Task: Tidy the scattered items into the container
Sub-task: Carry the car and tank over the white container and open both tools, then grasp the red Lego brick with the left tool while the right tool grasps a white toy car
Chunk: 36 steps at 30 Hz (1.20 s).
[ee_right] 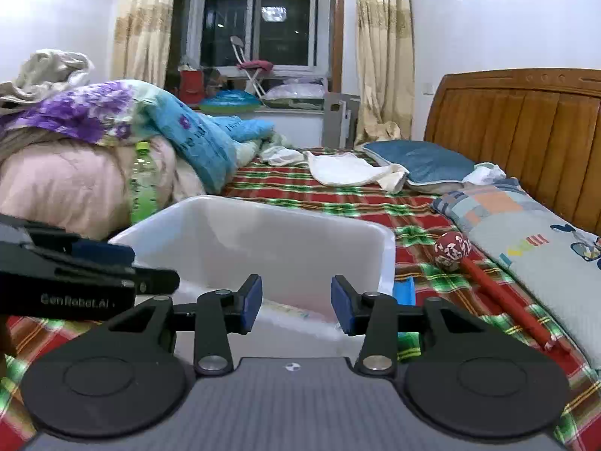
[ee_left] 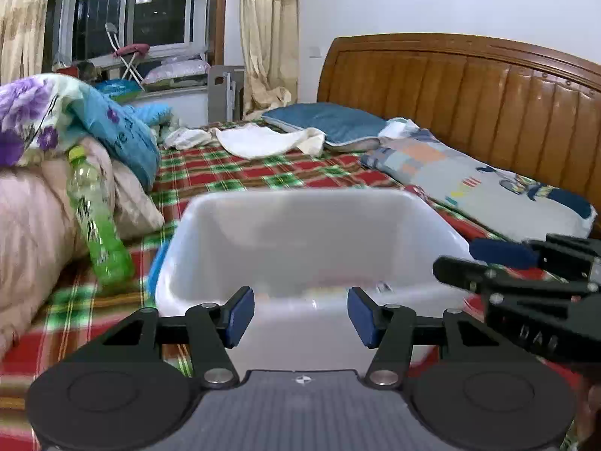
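Note:
A white plastic bin [ee_left: 240,225] [ee_right: 240,225] sits on the plaid bed with some flat items blurred at its bottom. My left gripper [ee_left: 300,317] is open and empty, just above the bin's near rim. My right gripper [ee_right: 296,304] is open and empty, over the bin's near right corner. A green drink bottle [ee_left: 97,225] [ee_right: 142,184] leans on the bedding left of the bin. A red massage hammer with a patterned ball head [ee_right: 488,282] lies on the bed right of the bin. A blue object [ee_right: 405,289] peeks out beside the bin's right wall.
Piled quilts [ee_left: 45,173] [ee_right: 75,143] rise on the left. Pillows [ee_left: 488,184] [ee_right: 526,233] lie along the wooden headboard [ee_left: 469,86] on the right. White cloths [ee_left: 263,139] lie farther up the bed. Each gripper shows at the edge of the other's view.

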### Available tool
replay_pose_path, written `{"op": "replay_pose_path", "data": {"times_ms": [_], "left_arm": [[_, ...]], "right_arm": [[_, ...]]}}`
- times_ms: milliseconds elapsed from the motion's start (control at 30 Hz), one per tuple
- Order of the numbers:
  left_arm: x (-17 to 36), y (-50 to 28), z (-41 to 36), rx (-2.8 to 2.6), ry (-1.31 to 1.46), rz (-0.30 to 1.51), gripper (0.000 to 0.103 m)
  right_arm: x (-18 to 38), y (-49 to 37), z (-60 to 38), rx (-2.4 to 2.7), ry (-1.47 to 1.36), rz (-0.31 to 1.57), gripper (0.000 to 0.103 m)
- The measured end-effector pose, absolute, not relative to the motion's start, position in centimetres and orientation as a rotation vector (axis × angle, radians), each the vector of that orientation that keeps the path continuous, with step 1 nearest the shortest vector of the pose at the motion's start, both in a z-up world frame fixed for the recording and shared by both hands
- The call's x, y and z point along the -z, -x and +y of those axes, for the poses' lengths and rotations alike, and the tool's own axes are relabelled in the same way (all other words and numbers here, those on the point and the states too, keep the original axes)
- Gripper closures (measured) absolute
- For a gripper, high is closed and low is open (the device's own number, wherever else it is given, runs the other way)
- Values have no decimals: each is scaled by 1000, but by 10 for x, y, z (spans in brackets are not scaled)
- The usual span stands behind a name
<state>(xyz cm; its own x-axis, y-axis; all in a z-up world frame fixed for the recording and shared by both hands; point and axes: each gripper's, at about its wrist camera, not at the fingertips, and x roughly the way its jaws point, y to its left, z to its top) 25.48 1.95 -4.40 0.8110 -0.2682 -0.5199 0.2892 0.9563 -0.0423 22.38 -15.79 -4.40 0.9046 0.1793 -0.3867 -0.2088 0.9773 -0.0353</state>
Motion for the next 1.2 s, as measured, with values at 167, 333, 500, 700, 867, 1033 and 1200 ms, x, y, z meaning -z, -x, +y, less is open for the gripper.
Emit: {"op": "replay_pose_path", "data": {"times_ms": [167, 333, 500, 700, 867, 1033, 1200], "left_arm": [[74, -214, 24, 321, -13, 622, 44], [113, -166, 20, 316, 1, 710, 44], [139, -142, 5, 333, -60, 774, 44], [155, -146, 2, 316, -96, 795, 73], [152, -155, 18, 252, -107, 772, 74], [154, -162, 33, 231, -86, 783, 74], [155, -169, 32, 241, -82, 781, 73]], "right_arm": [[59, -197, -159, -207, 76, 413, 58], [79, -175, -160, -193, 98, 452, 58], [90, -158, -161, -200, 121, 466, 58], [104, -148, -170, -193, 121, 513, 58], [124, -151, -172, -210, 210, 529, 59], [144, -162, -157, -262, 398, 513, 62], [149, -174, -143, -314, 510, 468, 64]]}}
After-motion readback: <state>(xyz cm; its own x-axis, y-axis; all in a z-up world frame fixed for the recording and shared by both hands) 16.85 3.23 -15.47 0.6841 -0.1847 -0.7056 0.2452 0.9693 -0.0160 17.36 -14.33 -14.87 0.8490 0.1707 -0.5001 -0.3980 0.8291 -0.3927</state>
